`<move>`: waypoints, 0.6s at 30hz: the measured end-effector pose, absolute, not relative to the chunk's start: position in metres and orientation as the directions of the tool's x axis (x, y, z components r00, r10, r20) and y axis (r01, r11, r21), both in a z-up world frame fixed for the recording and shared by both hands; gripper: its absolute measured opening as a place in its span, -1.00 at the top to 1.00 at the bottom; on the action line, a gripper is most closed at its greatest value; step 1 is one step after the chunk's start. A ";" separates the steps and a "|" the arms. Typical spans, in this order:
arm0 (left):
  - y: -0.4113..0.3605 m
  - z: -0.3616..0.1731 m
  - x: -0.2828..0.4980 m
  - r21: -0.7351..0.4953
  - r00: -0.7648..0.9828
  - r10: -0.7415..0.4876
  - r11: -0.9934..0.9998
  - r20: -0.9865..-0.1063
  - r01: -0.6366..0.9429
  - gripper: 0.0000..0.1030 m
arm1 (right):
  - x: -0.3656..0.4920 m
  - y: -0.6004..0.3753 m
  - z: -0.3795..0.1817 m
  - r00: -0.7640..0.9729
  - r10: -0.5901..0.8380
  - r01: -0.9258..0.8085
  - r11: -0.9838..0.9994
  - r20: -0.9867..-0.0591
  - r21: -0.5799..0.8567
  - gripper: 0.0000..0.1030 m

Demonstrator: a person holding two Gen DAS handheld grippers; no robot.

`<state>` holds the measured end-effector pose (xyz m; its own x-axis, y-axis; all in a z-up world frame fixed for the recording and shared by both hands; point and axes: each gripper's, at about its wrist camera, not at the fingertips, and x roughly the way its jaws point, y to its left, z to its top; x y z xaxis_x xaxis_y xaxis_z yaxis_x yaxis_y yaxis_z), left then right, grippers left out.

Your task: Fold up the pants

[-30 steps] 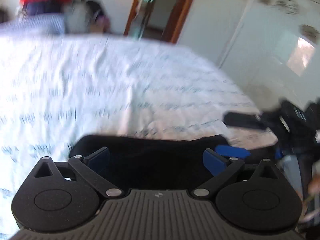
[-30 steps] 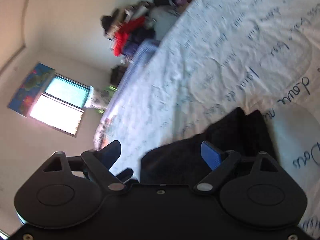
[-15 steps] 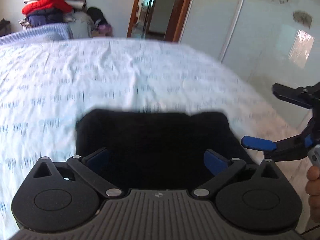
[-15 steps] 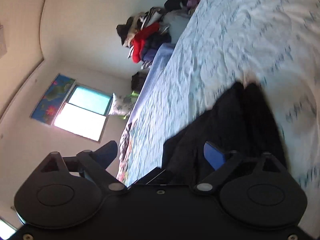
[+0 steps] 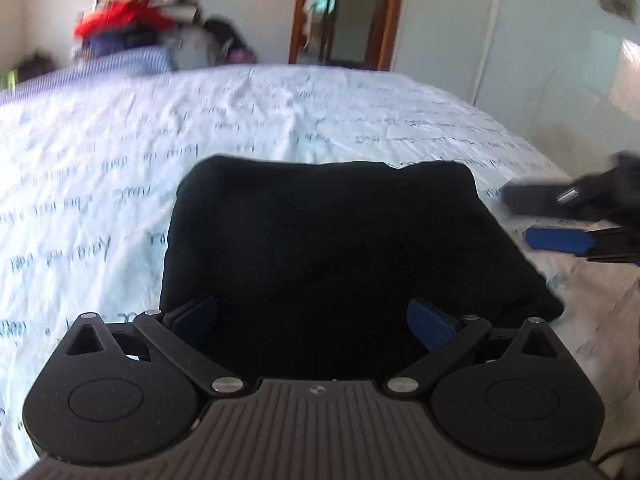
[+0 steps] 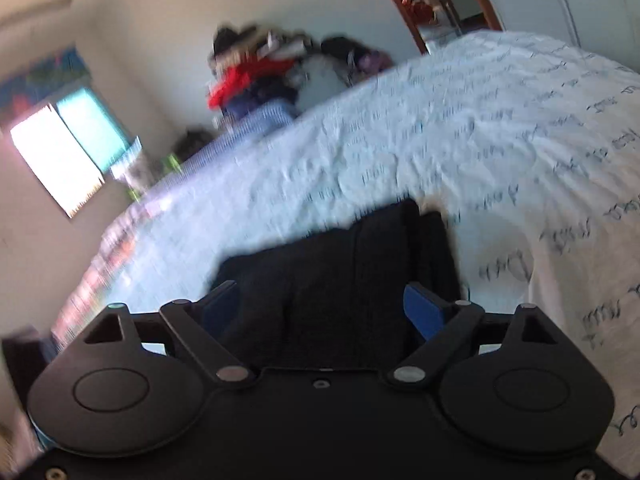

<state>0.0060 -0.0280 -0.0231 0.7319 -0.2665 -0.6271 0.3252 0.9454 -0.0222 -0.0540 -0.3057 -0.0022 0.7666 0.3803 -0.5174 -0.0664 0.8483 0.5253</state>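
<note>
The black pants [image 5: 332, 240] lie folded into a thick rectangle on the white bed sheet [image 5: 280, 120]. My left gripper [image 5: 312, 320] is open and empty, held just above the near edge of the pants. My right gripper [image 6: 322, 312] is open and empty too, over the pants [image 6: 344, 280] seen from their right side. The right gripper also shows in the left wrist view [image 5: 560, 220], open, above the sheet to the right of the pants.
The sheet is printed with lines of dark handwriting. A pile of clothes [image 5: 128, 28] lies beyond the far end of the bed. A wooden door frame [image 5: 384, 16] and white wardrobe doors [image 5: 520, 40] stand at the right. A bright window [image 6: 68, 152] is at the left.
Both grippers have drawn back and risen from the pants, so more of the folded bundle shows. The right gripper has rotated toward level. Both stay open.
</note>
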 end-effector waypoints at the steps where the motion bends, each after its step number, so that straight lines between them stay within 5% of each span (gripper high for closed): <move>1: -0.030 -0.022 0.002 0.010 0.739 -0.252 0.944 -0.625 0.330 -1.00 | -0.050 -0.303 -0.017 0.727 0.392 -0.058 0.854 -0.564 0.518 -0.75; 8: -0.017 0.004 0.004 -0.043 0.765 -0.258 0.956 -0.590 0.290 -0.97 | -0.047 -0.304 0.021 0.802 0.347 -0.092 0.876 -0.487 0.473 -0.77; 14: -0.026 -0.024 0.011 -0.006 0.743 -0.236 0.954 -0.626 0.298 -1.00 | -0.011 -0.271 -0.008 0.694 0.303 -0.104 0.940 -0.654 0.326 -0.79; 18: -0.017 -0.004 0.004 -0.044 0.751 -0.243 0.961 -0.614 0.275 -0.98 | -0.030 -0.273 0.005 0.732 0.273 -0.087 0.946 -0.624 0.312 -0.80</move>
<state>0.0038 -0.0170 -0.0042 0.7507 -0.2427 -0.6144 0.2745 0.9606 -0.0440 -0.0298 -0.2731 0.0047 0.7321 0.2731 -0.6240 -0.0871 0.9461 0.3119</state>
